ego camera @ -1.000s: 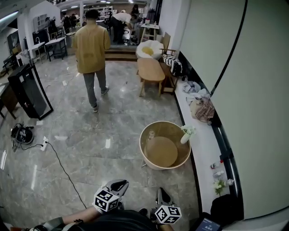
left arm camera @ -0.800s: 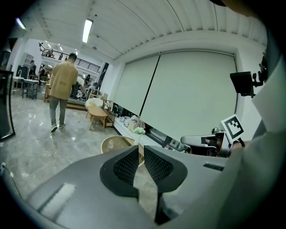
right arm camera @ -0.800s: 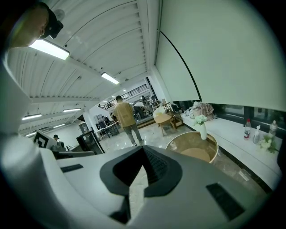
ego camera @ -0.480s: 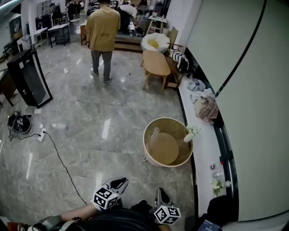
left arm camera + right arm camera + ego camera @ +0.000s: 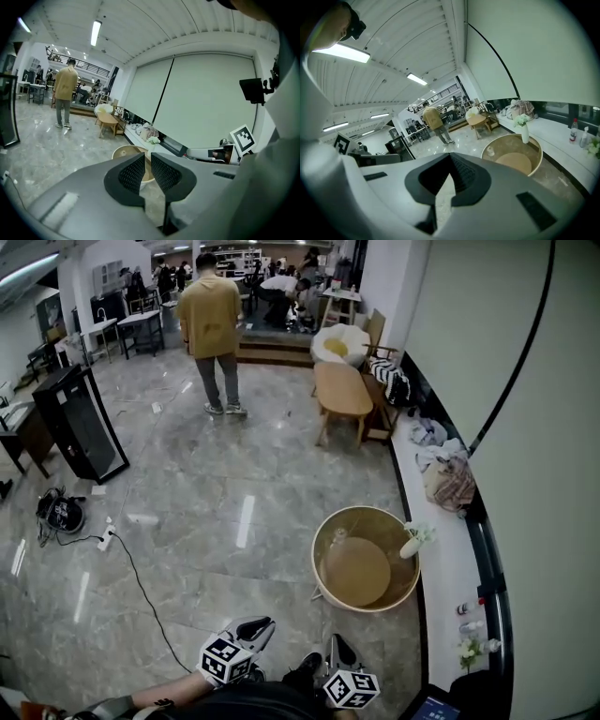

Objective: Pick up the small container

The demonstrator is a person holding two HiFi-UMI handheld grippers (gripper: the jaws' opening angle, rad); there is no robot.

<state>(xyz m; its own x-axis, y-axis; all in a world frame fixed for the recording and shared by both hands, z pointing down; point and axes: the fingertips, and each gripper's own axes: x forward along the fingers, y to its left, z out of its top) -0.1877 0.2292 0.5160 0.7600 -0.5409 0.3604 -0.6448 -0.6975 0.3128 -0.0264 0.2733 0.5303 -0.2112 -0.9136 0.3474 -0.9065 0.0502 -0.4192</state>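
Observation:
The small container [image 5: 339, 538], a pale jar, stands at the left inside a round wooden table with a high rim [image 5: 323, 573]; it also shows in the right gripper view [image 5: 490, 151]. A white vase with flowers [image 5: 412, 542] stands at the table's right rim. My left gripper [image 5: 255, 626] and right gripper [image 5: 336, 645] are held low at the bottom of the head view, well short of the table. In its own view the left gripper [image 5: 147, 157] is shut on nothing. So is the right gripper [image 5: 450, 158].
A person in a yellow top [image 5: 214, 329] stands far off on the marble floor. At the left are a black cabinet [image 5: 82, 423] and a floor cable with a power strip [image 5: 105, 540]. An oval wooden table [image 5: 343, 390] sits beyond. A white ledge [image 5: 448, 563] along the right wall carries clothes and bottles.
The head view has shifted, so the round table now sits lower and further right. The person in yellow has walked further off. Both grippers stay low and shut.

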